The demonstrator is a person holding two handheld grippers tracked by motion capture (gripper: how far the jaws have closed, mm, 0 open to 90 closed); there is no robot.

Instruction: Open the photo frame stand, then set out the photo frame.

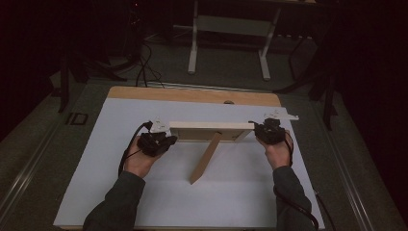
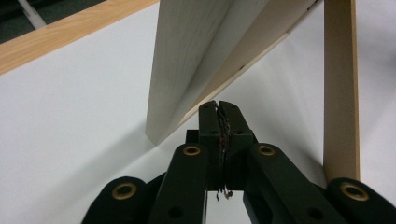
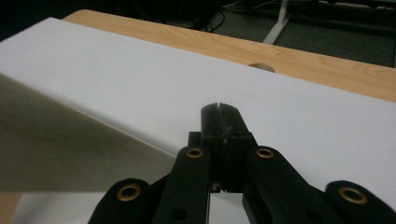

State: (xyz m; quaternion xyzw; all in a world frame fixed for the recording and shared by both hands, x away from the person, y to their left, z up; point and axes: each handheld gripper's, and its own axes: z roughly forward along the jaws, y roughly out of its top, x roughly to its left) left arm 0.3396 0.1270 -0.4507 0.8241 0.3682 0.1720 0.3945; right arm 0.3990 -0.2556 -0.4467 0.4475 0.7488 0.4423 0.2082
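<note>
A pale wooden picture frame (image 1: 210, 130) stands upright on the white sheet (image 1: 231, 197), with its back toward me and propped by a slanted wooden stand leg (image 1: 206, 159). My left gripper (image 1: 169, 138) sits at the frame's left end, and its jaws are shut with nothing between them. In the left gripper view its tips (image 2: 218, 105) lie just under the frame's lower edge (image 2: 187, 56), with the stand leg (image 2: 341, 93) to the right. My right gripper (image 1: 256, 129) is at the frame's right end. It (image 3: 218, 107) is shut and empty, beside the frame (image 3: 56, 144).
The white sheet covers most of a light wooden table (image 1: 192, 95), which has a small hole (image 1: 229, 102) near its far edge. Beyond the table, on the dark floor, stand white desk legs (image 1: 193, 43) and cables (image 1: 144, 72).
</note>
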